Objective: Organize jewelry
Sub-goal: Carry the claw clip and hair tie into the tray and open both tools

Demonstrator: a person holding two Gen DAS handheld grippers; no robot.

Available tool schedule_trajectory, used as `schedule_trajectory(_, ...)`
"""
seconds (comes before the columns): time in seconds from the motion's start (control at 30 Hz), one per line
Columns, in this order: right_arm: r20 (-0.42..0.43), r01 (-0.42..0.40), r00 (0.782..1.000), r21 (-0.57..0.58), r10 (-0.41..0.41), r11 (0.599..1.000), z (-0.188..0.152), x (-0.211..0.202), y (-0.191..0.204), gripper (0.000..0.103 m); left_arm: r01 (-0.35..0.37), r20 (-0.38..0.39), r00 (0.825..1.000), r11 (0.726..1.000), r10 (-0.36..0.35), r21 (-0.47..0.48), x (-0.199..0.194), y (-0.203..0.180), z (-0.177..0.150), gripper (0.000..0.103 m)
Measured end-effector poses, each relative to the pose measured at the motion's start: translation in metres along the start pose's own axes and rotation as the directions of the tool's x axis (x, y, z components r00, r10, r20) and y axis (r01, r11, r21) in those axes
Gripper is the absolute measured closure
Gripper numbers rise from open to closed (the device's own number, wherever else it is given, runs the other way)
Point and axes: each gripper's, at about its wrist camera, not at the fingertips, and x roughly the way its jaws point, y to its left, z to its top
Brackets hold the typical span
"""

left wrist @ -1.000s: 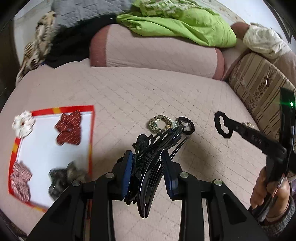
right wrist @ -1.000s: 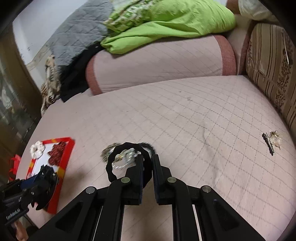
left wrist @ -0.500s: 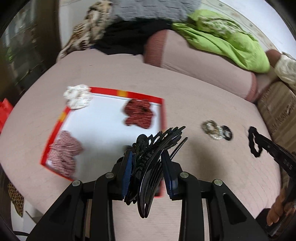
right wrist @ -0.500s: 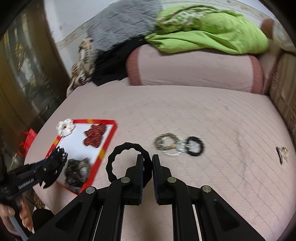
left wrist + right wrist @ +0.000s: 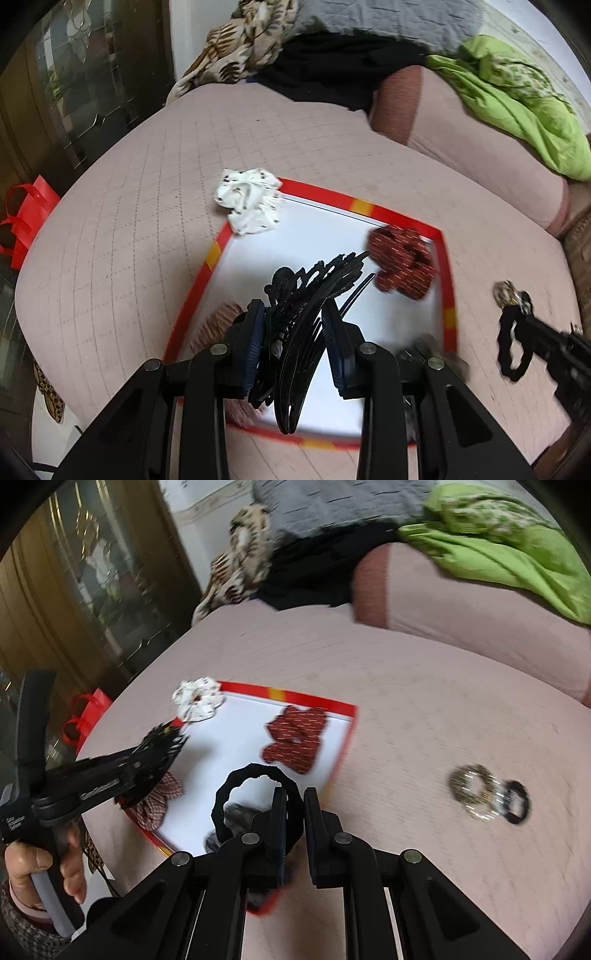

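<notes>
My left gripper [image 5: 295,325] is shut on a black ornate hair clip [image 5: 314,291] and holds it above the white tray with a red rim [image 5: 321,192]. My right gripper [image 5: 294,805] is shut on a black wavy hair tie [image 5: 221,801] over the tray's near right corner [image 5: 347,734]. In the tray lie a red scrunchie [image 5: 402,266], a pink checked scrunchie [image 5: 155,805] and a grey one [image 5: 236,812]. A white scrunchie [image 5: 249,201] sits on the tray's far left corner.
The tray lies on a pink quilted bed [image 5: 295,140]. Several hair ties [image 5: 487,797] lie on the bed right of the tray. A bolster [image 5: 461,140], green cloth [image 5: 517,99] and dark clothes [image 5: 332,66] are at the back. A red bag [image 5: 22,218] is off the left edge.
Both grippers have swung left from the loose hair ties to over the tray, each still holding its item. The tray now fills the middle of both views.
</notes>
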Motion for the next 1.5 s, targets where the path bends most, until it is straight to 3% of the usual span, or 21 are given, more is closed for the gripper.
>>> schedule_trajectory(0.3,-0.11,-0.057,0.992,0.017,0.058,0.998,0.016,0.079,0.036,0.093,-0.042,-0.073,0.997,0.999,0.04,-0.028,0.06,0.024,0.023,0.072)
schedule_trajectory(0.6,-0.177,-0.067,0.982,0.013,0.069,0.998,0.008,0.117,0.047,0.091,-0.043,-0.084,0.996,0.999,0.04,-0.027,0.077,0.03,0.027,0.071)
schedule_trajectory(0.8,-0.179,-0.076,0.981,0.0,0.075,0.997,0.004,0.116,0.048,0.088,-0.04,-0.081,0.996,0.999,0.037,-0.032,0.074,0.027,0.026,0.07)
schedule_trajectory(0.87,-0.175,-0.084,0.981,-0.009,0.081,0.996,0.003,0.113,0.048,0.077,-0.023,-0.075,0.997,0.999,0.02,-0.047,0.07,0.029,0.027,0.07)
schedule_trajectory(0.93,-0.165,-0.085,0.983,-0.016,0.082,0.996,0.003,0.11,0.05,0.059,-0.009,-0.067,0.998,0.998,0.005,-0.058,0.065,0.029,0.029,0.069)
schedule_trajectory(1.3,-0.103,-0.108,0.989,-0.003,0.107,0.994,0.001,0.069,0.046,0.056,0.04,0.001,0.999,0.995,-0.04,-0.094,0.014,0.024,0.031,0.064)
schedule_trajectory(1.5,-0.059,-0.117,0.991,0.038,0.119,0.992,-0.007,0.034,0.03,0.053,0.043,0.04,0.998,0.997,-0.041,-0.06,-0.021,0.003,0.023,0.063)
